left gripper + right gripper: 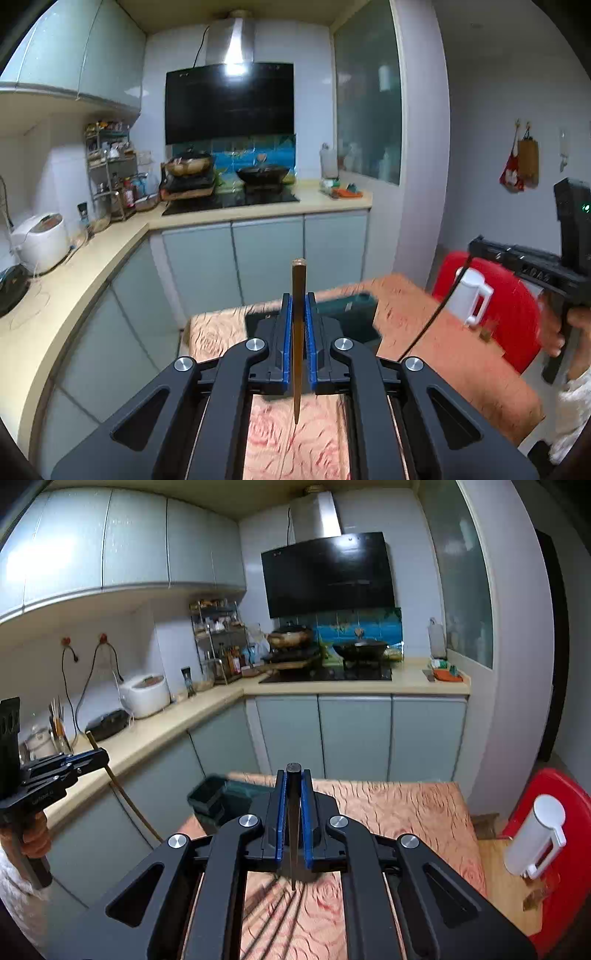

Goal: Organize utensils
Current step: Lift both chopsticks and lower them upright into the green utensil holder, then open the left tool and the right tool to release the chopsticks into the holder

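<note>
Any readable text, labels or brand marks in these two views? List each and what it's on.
None can be read.
Right hand-held gripper: pale embossed marks on its body, blurred.
Left hand-held gripper: small print on its body, too small.
Range hood: faint marks on its black panel, too small.

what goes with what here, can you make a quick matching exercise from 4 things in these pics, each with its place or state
Things:
1. brown chopstick
2. black chopstick
3. rice cooker
4. green bin

Place or state:
a. on the counter by the wall
b. clamped in the right tongs
c. at the far edge of the patterned table
d. clamped in the left tongs

Pairs: 1-d, 2-b, 3-a, 4-c
</note>
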{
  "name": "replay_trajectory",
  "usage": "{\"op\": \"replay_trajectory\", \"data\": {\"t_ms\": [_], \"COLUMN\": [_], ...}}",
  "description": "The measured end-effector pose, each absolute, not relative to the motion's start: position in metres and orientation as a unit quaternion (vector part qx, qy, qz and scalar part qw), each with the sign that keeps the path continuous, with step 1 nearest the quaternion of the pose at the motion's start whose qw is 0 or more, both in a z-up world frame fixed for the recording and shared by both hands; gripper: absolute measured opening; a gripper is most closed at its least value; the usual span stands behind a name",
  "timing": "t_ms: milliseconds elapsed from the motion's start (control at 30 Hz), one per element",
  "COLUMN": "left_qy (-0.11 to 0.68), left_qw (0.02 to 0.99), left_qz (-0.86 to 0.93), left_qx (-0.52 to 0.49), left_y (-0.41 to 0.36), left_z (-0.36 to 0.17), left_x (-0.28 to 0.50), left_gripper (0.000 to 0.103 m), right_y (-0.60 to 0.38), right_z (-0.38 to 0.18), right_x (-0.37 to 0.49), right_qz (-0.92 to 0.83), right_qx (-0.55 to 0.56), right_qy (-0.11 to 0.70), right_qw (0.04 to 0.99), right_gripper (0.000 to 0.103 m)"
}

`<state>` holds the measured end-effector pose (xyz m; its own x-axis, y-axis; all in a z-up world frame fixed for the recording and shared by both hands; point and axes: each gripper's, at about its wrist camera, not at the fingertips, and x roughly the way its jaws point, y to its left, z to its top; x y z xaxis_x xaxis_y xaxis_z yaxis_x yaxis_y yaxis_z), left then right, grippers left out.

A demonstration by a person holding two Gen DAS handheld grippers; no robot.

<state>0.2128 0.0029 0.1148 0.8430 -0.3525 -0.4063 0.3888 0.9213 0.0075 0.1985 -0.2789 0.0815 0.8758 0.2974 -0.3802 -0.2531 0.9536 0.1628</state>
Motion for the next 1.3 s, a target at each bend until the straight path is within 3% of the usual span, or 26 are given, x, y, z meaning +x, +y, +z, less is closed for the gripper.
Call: {"op": "replay_trajectory", "data": {"t_ms": [333,767,1000,1033,1067,1100,1133,1300], "left_qy": [0.156,0.204,0.210,0.208,0.204,0.199,0.194,0.179], "left_qw": [0.971,0.967,0.968,0.969,0.970,0.972,0.973,0.977], "left_qz": [-0.180,-0.150,-0.135,-0.130,-0.126,-0.122,-0.119,-0.109], "left_qx": [0.035,0.022,0.028,0.031,0.033,0.035,0.036,0.040], "left_y": [-0.029,-0.041,-0.034,-0.033,-0.032,-0.031,-0.030,-0.030], "left_z": [0.158,0.080,0.065,0.063,0.062,0.062,0.062,0.060], "left_x": [0.256,0.310,0.307,0.305,0.301,0.299,0.295,0.277], "left_gripper": [0.006,0.006,0.008,0.015,0.030,0.038,0.048,0.061], "right_y": [-0.259,-0.238,-0.231,-0.231,-0.230,-0.230,-0.230,-0.229], "right_z": [0.111,0.064,0.046,0.046,0.045,0.046,0.047,0.051], "right_x": [0.231,0.267,0.272,0.271,0.270,0.267,0.264,0.251], "right_qz": [0.135,0.123,0.129,0.132,0.131,0.127,0.122,0.124], "right_qx": [0.047,0.018,0.017,0.018,0.019,0.019,0.019,0.011], "right_qy": [0.188,0.239,0.247,0.246,0.243,0.238,0.229,0.210], "right_qw": [0.972,0.963,0.960,0.960,0.961,0.963,0.966,0.970], "right_gripper": [0.008,0.008,0.012,0.020,0.029,0.047,0.059,0.060]}}
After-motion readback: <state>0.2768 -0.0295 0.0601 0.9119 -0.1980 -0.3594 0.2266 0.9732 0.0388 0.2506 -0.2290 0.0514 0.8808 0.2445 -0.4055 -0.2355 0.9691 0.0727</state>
